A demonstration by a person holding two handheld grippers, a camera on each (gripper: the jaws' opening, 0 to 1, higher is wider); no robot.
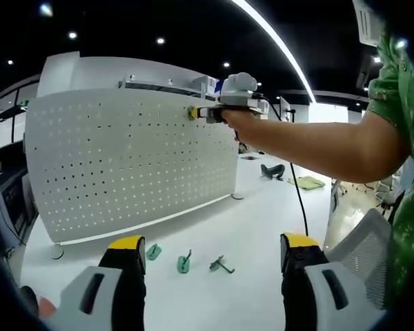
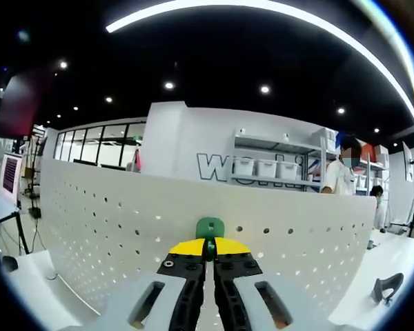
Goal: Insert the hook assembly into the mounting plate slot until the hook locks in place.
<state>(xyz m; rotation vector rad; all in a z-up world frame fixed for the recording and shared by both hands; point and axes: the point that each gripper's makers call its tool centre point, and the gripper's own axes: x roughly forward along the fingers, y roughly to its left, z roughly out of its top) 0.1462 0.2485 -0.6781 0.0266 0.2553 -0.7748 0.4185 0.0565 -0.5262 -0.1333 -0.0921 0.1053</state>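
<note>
The right tool (image 2: 208, 254), clamped on a green hook (image 2: 210, 227), presses it against the pegboard (image 1: 124, 158) near its top edge; locking looks unfinished. The left tool (image 1: 212, 249) hangs wide, below the pegboard.

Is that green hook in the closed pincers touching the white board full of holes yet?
Cannot tell. In the right gripper view the right gripper is shut on the green hook, whose tip overlaps the pegboard, but neither view plainly shows contact or a gap.

Left gripper (image 1: 214, 258): held low, jaws spread wide apart, nothing between them. Right gripper (image 2: 208, 249): raised on an outstretched bare forearm (image 1: 317, 146), hand (image 1: 238, 124) wrapped around its grip, jaws closed tight together at the tips.
</note>
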